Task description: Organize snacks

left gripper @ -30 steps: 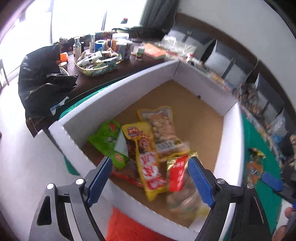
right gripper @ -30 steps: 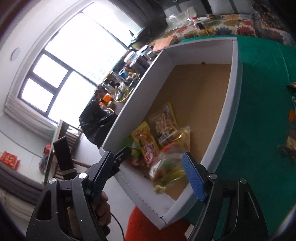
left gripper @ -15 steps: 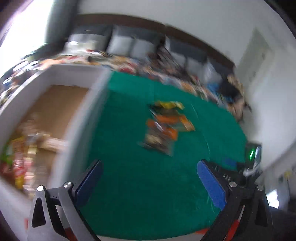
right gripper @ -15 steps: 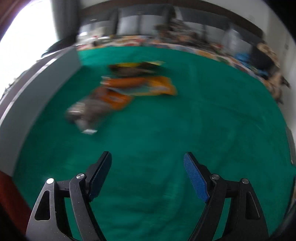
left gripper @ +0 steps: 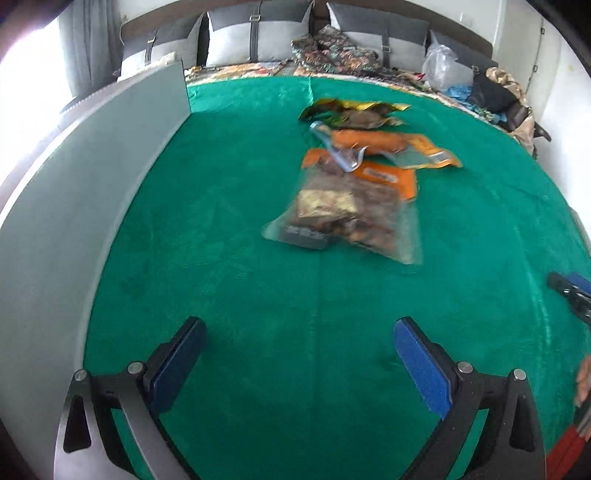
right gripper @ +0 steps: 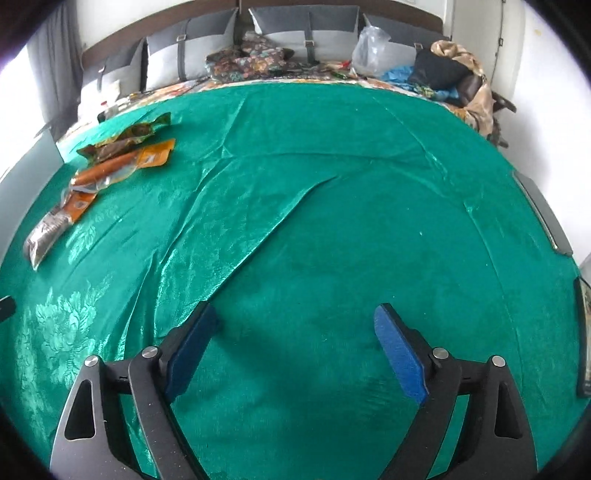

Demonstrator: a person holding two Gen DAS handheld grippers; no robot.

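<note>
Several snack packets lie in a small heap on the green cloth (left gripper: 258,295). Nearest is a clear bag of brown snacks (left gripper: 347,218), with orange packets (left gripper: 384,147) behind it and a dark gold-edged packet (left gripper: 351,110) farthest. My left gripper (left gripper: 299,347) stands open and empty, short of the clear bag. In the right wrist view the same heap (right gripper: 107,170) lies far to the left. My right gripper (right gripper: 295,328) hangs over bare cloth with its jaws opening and nothing between them.
The white box wall (left gripper: 92,155) rises along the left of the cloth. Grey cushions (left gripper: 258,33), patterned fabric (right gripper: 251,59), a plastic bag (right gripper: 369,48) and dark clothes (right gripper: 443,74) crowd the far edge. The other gripper's tip (left gripper: 569,288) and a hand (left gripper: 583,376) show at the right.
Both grippers have left the box, where each let go of a snack bag, and swung right over the green cloth. The left one now faces the heap of packets.
</note>
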